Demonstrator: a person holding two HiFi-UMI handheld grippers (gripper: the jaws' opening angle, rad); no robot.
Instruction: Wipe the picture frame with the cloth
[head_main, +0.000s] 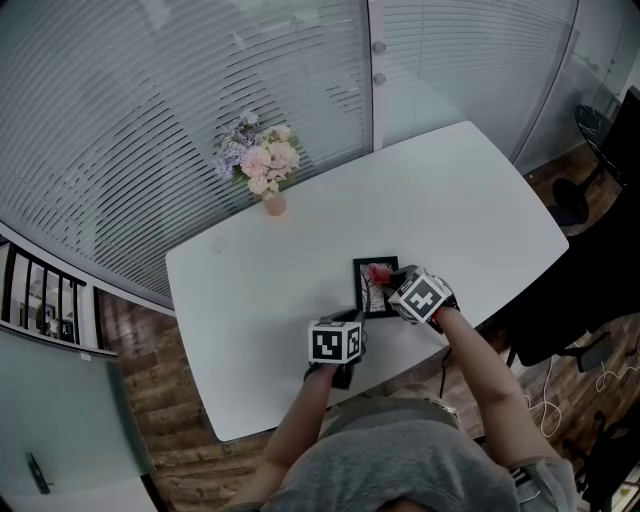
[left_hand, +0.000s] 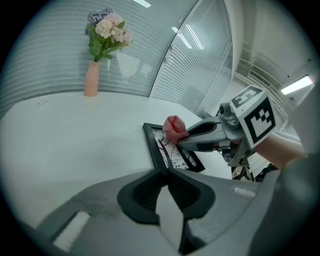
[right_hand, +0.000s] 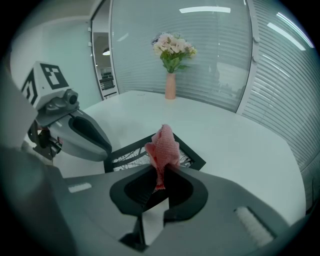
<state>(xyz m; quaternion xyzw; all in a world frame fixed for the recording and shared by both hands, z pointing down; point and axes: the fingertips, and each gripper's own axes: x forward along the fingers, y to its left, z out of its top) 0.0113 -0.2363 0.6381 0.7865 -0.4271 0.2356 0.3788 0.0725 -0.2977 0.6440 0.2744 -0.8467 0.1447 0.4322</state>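
A black picture frame (head_main: 376, 298) with a black-and-white print lies flat on the white table (head_main: 470, 200), close to its near edge. My left gripper (left_hand: 166, 171) is shut on the frame's near corner (left_hand: 161, 161); from the right gripper view its tips (right_hand: 107, 149) meet the frame's left corner. My right gripper (right_hand: 162, 171) is shut on a crumpled pink cloth (right_hand: 163, 146). The cloth (left_hand: 173, 128) hangs over the frame's glass (right_hand: 131, 156), at or just above its surface. In the head view the cloth (head_main: 378, 272) sits at the frame's far end.
A pink vase of pastel flowers (head_main: 262, 172) stands at the table's far side by a glass wall with blinds. Dark furniture (head_main: 600, 250) stands off the table's right end. The table's near edge runs just under both grippers.
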